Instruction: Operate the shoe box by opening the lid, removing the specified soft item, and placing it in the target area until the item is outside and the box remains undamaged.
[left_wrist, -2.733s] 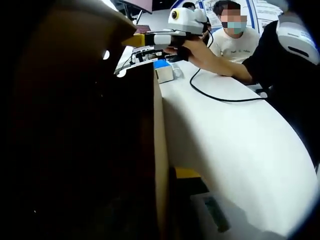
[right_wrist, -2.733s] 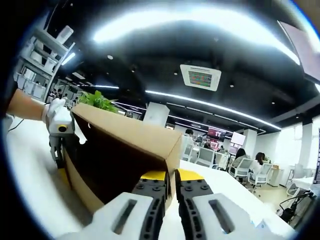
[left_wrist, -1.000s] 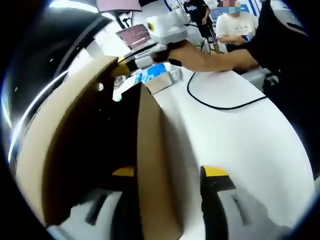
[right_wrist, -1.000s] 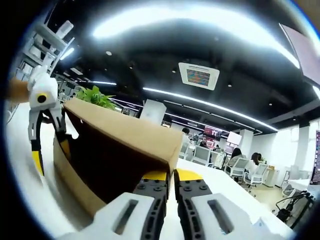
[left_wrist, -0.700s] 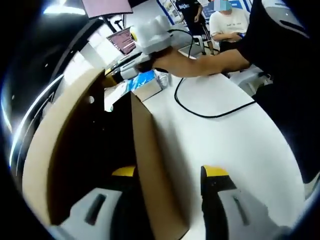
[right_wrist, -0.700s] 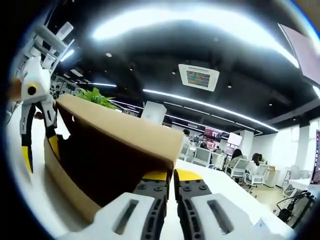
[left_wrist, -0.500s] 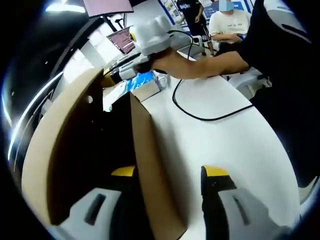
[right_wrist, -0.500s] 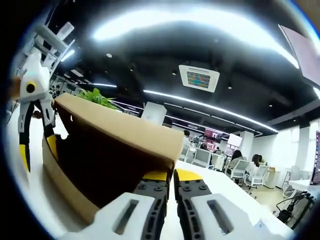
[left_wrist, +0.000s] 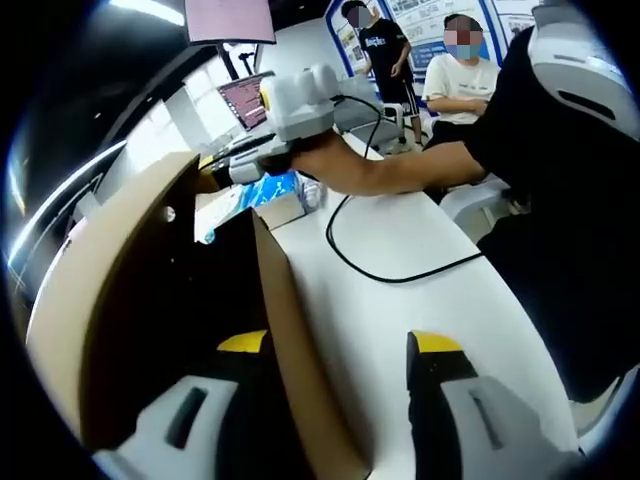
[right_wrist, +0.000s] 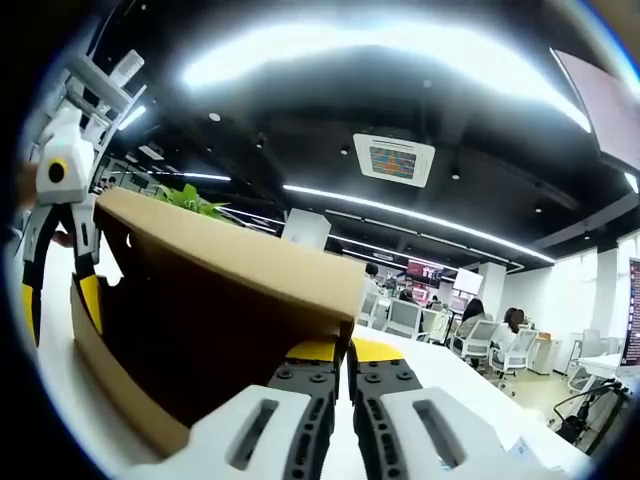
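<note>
Right gripper pinches the raised shoe box lid; left gripper, jaws spread, straddles the box wall. Lift gently to avoid tearing the cardboard

Both tongs look the same: chunky white plastic bodies with slotted cutouts, black ribbed inner faces, yellow tips. Left tongs, right tongs. A black cable trails off the right one across the counter. Person's wearing a black short sleeve.
</note>
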